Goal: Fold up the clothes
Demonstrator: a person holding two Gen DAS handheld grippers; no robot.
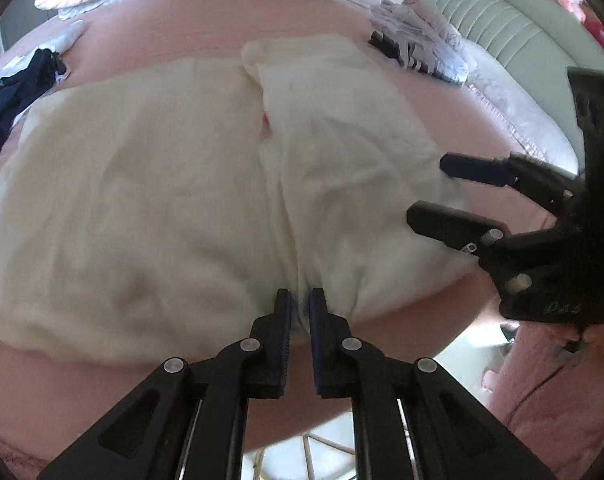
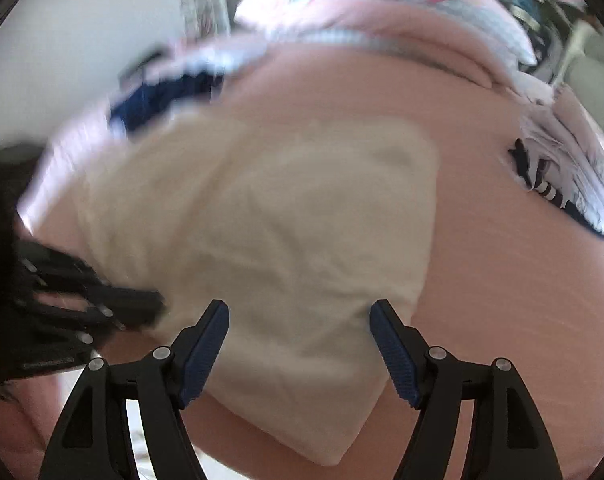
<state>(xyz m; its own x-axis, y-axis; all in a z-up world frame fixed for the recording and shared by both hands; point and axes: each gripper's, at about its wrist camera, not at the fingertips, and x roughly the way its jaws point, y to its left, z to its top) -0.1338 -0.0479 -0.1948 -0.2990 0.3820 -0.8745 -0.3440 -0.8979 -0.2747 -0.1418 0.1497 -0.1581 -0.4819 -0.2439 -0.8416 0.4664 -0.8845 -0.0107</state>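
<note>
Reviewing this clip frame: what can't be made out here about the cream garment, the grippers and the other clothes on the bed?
- Cream garment: type unclear; folded over itself, left wrist view.
- Left hand-held gripper: nearly shut at the hem; whether cloth is pinched is hidden between the jaws.
- Left hand-held gripper in the right wrist view: motion-blurred, cut by the left edge.
- Dark blue clothing: blurred.
- Striped pile: too small to separate.
- Right hand-held gripper: open; contact with the cloth unclear.

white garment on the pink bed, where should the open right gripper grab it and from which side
Take the near right corner of the white garment, coming in from the bed's front edge. The right gripper is open and already straddles that edge, while the left gripper pinches the near hem at the middle fold.
</note>
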